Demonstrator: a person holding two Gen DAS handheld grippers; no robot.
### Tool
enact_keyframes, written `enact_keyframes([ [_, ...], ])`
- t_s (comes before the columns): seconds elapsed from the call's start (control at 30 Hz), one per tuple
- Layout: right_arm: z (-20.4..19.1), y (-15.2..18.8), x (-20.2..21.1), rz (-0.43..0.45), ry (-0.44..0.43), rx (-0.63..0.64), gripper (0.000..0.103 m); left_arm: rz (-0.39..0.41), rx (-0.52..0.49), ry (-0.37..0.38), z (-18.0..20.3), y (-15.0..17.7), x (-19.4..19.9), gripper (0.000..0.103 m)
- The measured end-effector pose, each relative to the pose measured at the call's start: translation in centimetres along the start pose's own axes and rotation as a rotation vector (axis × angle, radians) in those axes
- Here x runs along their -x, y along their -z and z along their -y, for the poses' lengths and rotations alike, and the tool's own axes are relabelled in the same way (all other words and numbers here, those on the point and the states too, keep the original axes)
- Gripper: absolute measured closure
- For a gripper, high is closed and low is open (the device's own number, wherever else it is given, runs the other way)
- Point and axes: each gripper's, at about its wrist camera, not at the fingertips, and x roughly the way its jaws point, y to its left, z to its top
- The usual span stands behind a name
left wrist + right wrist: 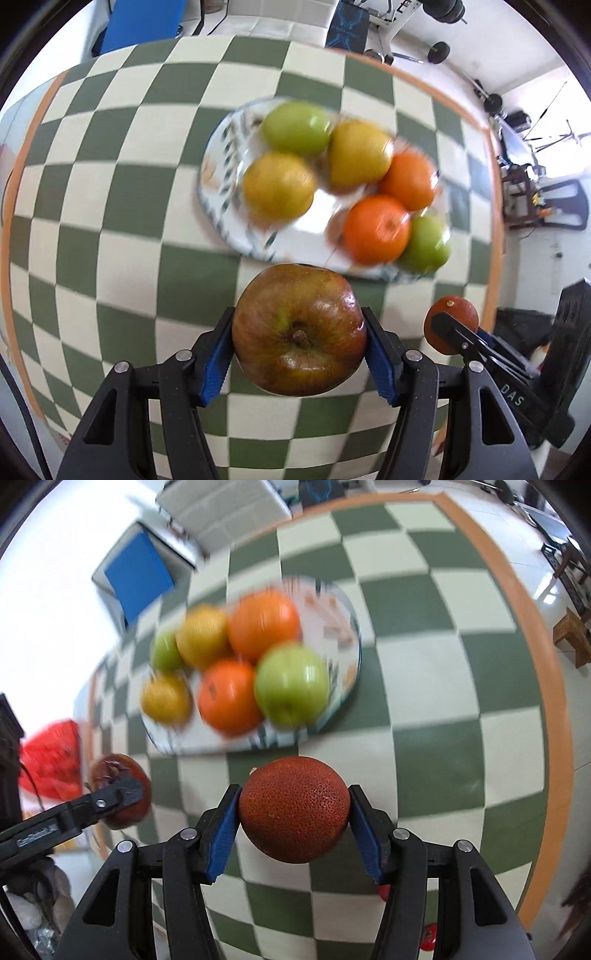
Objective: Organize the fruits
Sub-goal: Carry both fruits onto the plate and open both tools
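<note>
Fruits: red apple (298, 329) fills left view, dark orange (294, 809) fills right.

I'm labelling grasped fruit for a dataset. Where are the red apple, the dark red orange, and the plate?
red apple (299, 330): left wrist view, its stem hollow.
dark red orange (294, 809): right wrist view, middle of its pitted skin.
plate (221, 147): left wrist view, bare patterned rim.
</note>
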Motion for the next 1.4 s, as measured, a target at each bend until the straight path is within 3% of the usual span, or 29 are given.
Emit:
enact_keyframes([
  [0.07,-0.1,-1.8,1.2,0.023,-0.009,-0.013,0.043,0.002,0.027,0.044,0.0,-2.0,0.9,0.041],
  [0.17,0.3,-5.3,2.1,0.052,-0.003,-0.030,0.043,0.034,0.051,0.052,-0.6,-4.9,2.2,0.041],
  [0.3,1.6,-8.7,2.4,0.061,0.015,-0.046,0.043,0.065,0.054,-0.031,-2.6,-8.6,2.0,0.041],
  [0.47,2.1,-11.9,0.6,0.045,0.050,-0.050,0.043,0.017,0.062,-0.129,-4.6,-12.1,-0.2,0.041],
  [0.67,1.8,-13.0,-1.8,-0.009,0.097,-0.026,0.043,-0.083,0.040,-0.150,-4.9,-12.5,-3.5,0.041],
  [0.8,1.8,-12.9,-3.3,-0.062,0.109,-0.023,0.042,-0.107,0.036,-0.144,-5.0,-11.9,-4.2,0.041],
  [0.87,1.9,-12.7,-3.6,-0.069,0.103,-0.025,0.039,-0.097,0.037,-0.131,-5.1,-11.8,-4.0,0.035],
  [0.97,1.9,-12.5,-3.5,-0.068,0.097,-0.028,0.035,-0.080,0.044,-0.124,-5.3,-11.8,-3.3,0.016],
  [1.13,1.6,-12.3,-2.9,-0.060,0.099,-0.023,0.031,-0.035,0.017,-0.138,-4.6,-11.4,-1.5,0.016],
  [1.2,1.4,-12.2,-2.3,-0.046,0.106,-0.021,0.019,-0.010,0.004,-0.144,-4.1,-11.1,-0.7,0.016],
  [1.4,-1.2,-10.4,0.3,0.017,0.204,0.086,0.008,0.100,-0.065,-0.229,-2.5,-9.3,1.6,0.016],
])
